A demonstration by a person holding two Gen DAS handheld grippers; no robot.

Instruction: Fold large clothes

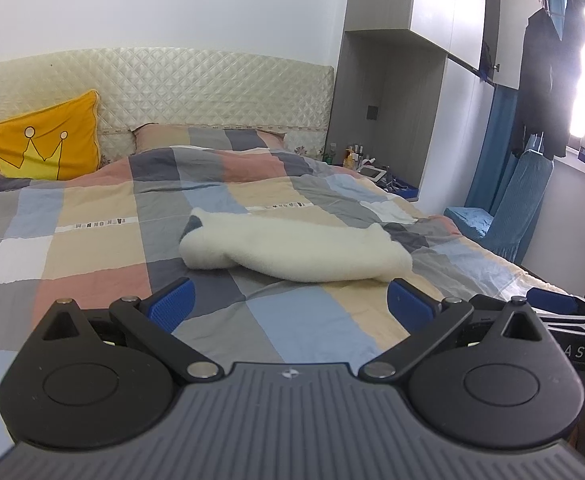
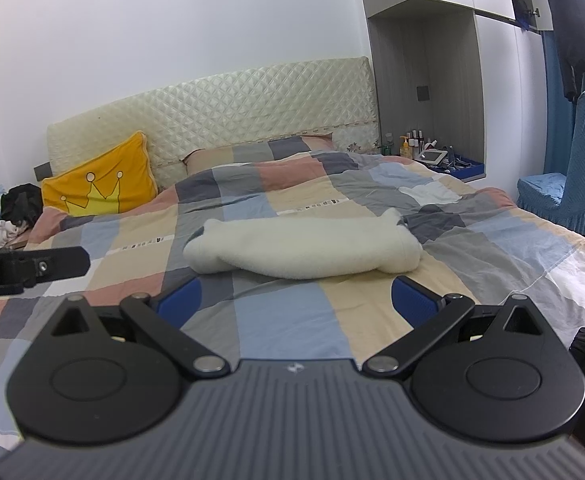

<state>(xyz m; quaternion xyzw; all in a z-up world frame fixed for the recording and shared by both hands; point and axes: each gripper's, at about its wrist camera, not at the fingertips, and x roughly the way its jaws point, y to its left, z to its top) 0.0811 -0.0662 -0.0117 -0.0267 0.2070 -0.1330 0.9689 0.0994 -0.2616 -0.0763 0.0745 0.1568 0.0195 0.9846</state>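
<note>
A white fleecy garment (image 1: 292,250) lies folded into a long bundle on the checked quilt (image 1: 92,248), with a bit of dark lining showing at its left end. My left gripper (image 1: 290,304) hovers just in front of it, open, blue pads wide apart and holding nothing. In the right wrist view the same garment (image 2: 304,250) lies ahead on the quilt (image 2: 292,320). My right gripper (image 2: 296,300) is open and holds nothing, short of the bundle's near edge. The left gripper's black tip (image 2: 32,266) shows at the left edge.
A yellow crown cushion (image 1: 40,148) leans on the quilted headboard (image 1: 172,88). A bedside shelf with bottles (image 2: 432,152) sits right of the bed. A blue-covered chair (image 2: 568,184) stands by the window, where dark clothes (image 1: 548,80) hang. Clothes pile (image 2: 8,216) lies left of the bed.
</note>
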